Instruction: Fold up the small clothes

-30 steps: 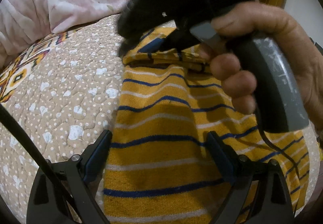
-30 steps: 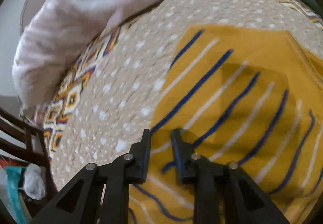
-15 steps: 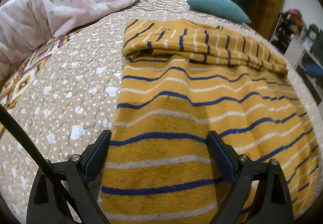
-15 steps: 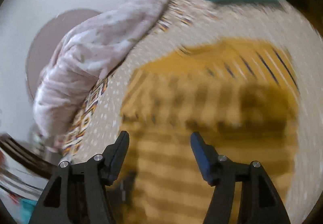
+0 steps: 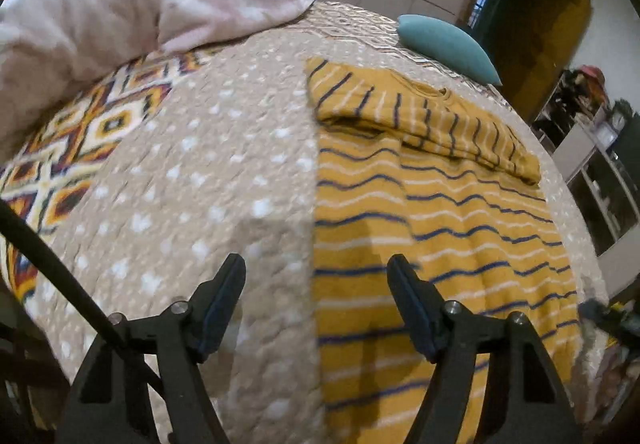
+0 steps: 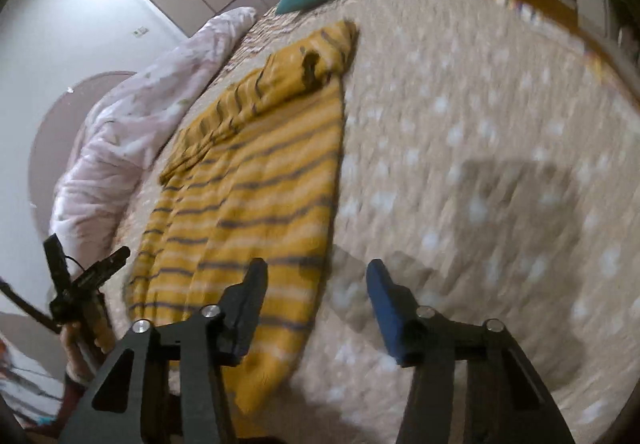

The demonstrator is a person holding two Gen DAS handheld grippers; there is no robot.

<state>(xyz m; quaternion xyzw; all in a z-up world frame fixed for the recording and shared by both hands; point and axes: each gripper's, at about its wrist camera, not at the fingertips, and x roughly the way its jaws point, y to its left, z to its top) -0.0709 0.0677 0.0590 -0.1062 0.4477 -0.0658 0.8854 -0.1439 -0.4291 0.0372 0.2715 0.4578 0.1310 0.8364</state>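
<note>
The sleeve is folded over now, and both tongs have backed off the yellow striped sweater [image 5: 440, 212]. The left tongs [image 5: 316, 304] and right tongs [image 6: 316, 296] have just been closing a bit, still apart, holding nothing. The sweater's near corners lie just under them on the bed [image 5: 208, 172], ready for the next fold.

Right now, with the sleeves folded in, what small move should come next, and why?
Probably bring both grippers down onto the near hem of the sweater. It lies flat on the bed with its sleeves already across the top. The left gripper and right gripper hover open and empty, their jaws having just been closing, each astride a side edge.
</note>
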